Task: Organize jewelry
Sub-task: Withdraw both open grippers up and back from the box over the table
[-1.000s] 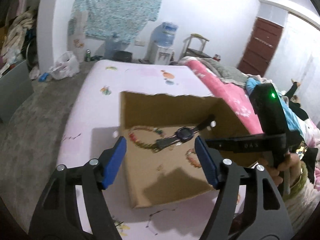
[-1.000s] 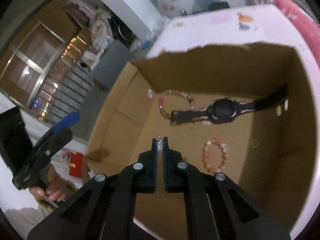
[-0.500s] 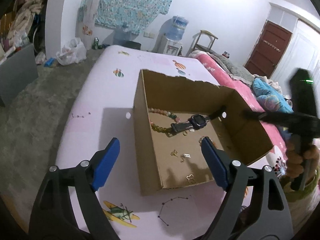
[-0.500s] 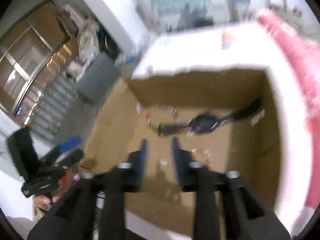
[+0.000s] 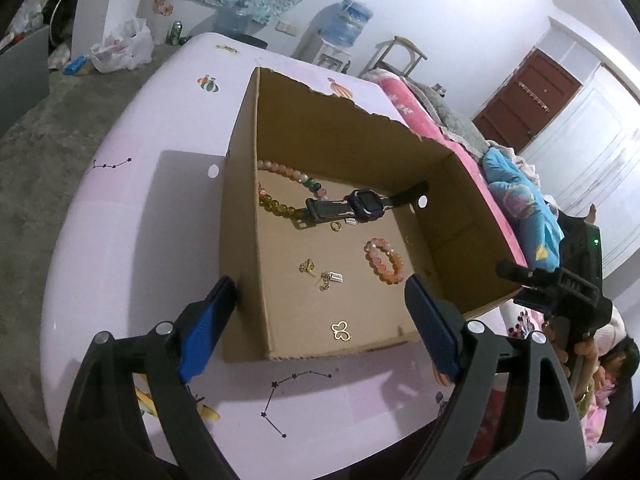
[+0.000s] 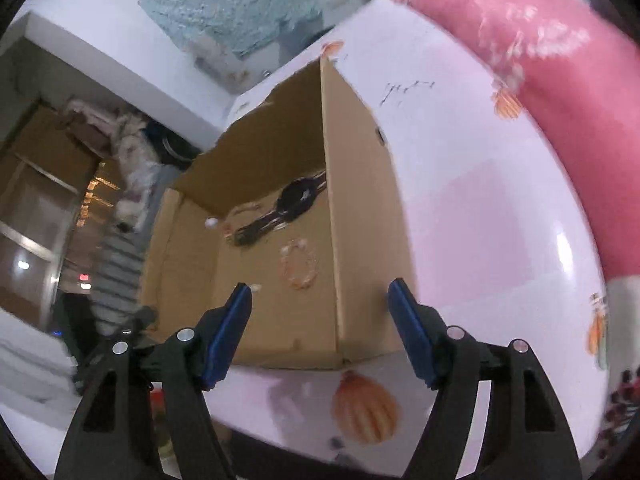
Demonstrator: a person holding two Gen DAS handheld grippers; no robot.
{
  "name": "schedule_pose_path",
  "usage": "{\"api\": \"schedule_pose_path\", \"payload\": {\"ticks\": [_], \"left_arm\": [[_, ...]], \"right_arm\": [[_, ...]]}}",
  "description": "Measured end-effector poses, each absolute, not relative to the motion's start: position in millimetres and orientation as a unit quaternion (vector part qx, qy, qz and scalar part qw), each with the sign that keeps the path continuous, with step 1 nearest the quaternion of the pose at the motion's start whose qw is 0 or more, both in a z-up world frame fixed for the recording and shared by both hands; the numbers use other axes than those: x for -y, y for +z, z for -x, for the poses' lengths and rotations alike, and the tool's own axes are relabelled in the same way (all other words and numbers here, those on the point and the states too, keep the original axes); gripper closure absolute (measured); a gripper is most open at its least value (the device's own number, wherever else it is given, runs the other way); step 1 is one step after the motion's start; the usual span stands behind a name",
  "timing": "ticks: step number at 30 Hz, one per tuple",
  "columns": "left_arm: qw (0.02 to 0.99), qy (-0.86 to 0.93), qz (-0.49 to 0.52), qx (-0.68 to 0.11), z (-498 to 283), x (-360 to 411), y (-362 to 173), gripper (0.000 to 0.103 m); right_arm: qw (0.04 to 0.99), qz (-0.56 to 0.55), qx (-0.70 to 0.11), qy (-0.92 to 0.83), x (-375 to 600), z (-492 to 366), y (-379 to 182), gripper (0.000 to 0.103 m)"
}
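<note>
Cardboard box (image 5: 240,248) sits on the pink tabletop (image 5: 132,240) just ahead of both sets of tongs, left tongs (image 5: 316,300) and right tongs (image 6: 320,292), each spread wide and holding nothing. On the box floor, near to far from the left tongs, which seem nearer: butterfly charm (image 5: 341,330), small earrings (image 5: 322,274), pink bead bracelet (image 5: 384,261), then the watch (image 5: 364,205), its strap running across the box toward the right wall, and a long bead string (image 5: 288,190) at the far left corner. No legible writing or brand is visible.

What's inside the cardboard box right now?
In the cardboard box: a watch, long bead string, small bracelet, ring, earrings, butterfly charm. The near-left wall hides some floor.
</note>
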State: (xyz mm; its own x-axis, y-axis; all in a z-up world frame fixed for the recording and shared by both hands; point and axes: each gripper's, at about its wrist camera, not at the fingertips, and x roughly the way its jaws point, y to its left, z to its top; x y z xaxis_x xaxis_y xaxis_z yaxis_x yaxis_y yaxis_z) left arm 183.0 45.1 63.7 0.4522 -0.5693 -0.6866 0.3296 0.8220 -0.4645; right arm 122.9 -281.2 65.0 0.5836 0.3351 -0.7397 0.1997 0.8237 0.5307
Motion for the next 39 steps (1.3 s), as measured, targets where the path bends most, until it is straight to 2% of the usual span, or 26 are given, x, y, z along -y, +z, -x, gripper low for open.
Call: {"api": "schedule_pose_path", "payload": {"ticks": [12,32,39], "left_arm": [[0.847,-0.261,0.128,-0.444,-138,-51,77,0.021],[0.863,-0.247,0.102,-0.429,-101,-48,76,0.021],[0.896,-0.214,0.084,-0.381,-71,-53,92,0.013]], "right_arm": [[0.858,-0.230,-0.459,0.026,264,-92,76,0.033],[0.862,-0.266,-0.430,0.034,274,-55,70,0.033],[0.887,-0.249,-0.389,-0.022,277,-20,83,0.031]]}}
